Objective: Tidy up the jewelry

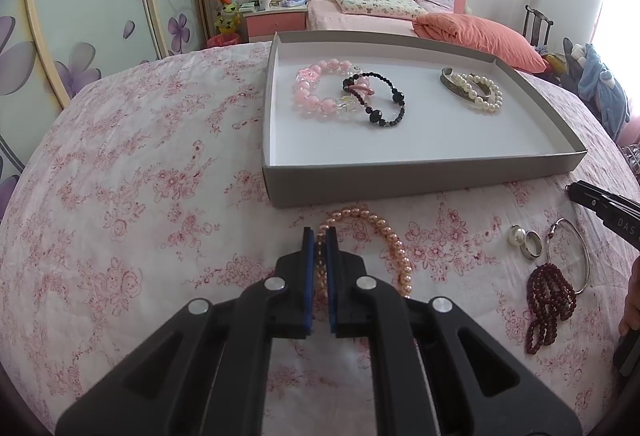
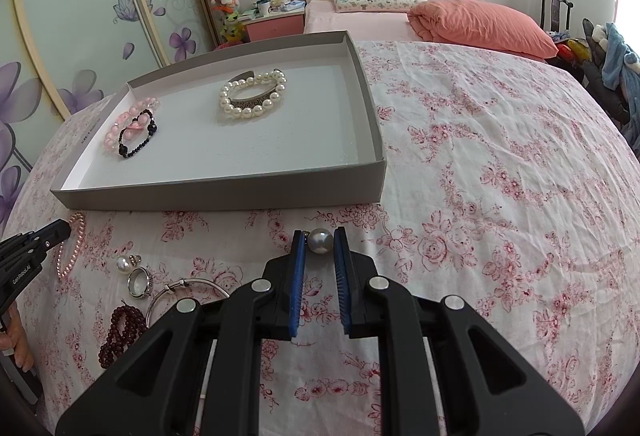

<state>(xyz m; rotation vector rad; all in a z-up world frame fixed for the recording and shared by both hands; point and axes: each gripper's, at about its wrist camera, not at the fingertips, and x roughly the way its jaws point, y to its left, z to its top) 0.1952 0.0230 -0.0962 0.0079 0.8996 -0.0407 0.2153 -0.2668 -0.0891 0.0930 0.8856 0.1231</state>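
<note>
Two grippers work at once over a flowered tablecloth (image 2: 480, 155), each closed on a piece of jewelry. The left gripper (image 1: 320, 236) has its blue pads pinched nearly together on a strand of the peach pearl necklace (image 1: 394, 240), most of which lies on the cloth just in front of the gray tray (image 1: 276, 187). The right gripper (image 2: 320, 240) clamps a pearl earring (image 2: 320, 240) at its fingertips. Inside the tray lie a pink bead bracelet (image 1: 310, 91), a black bead bracelet (image 1: 384, 115) and a white pearl bracelet (image 2: 252, 97) around a metal cuff (image 2: 250, 101). Carrying well probably means lifting the necklace high enough that its hanging loop clears the tray wall, and releasing the earring low over bare tray floor so that it cannot roll.
</note>
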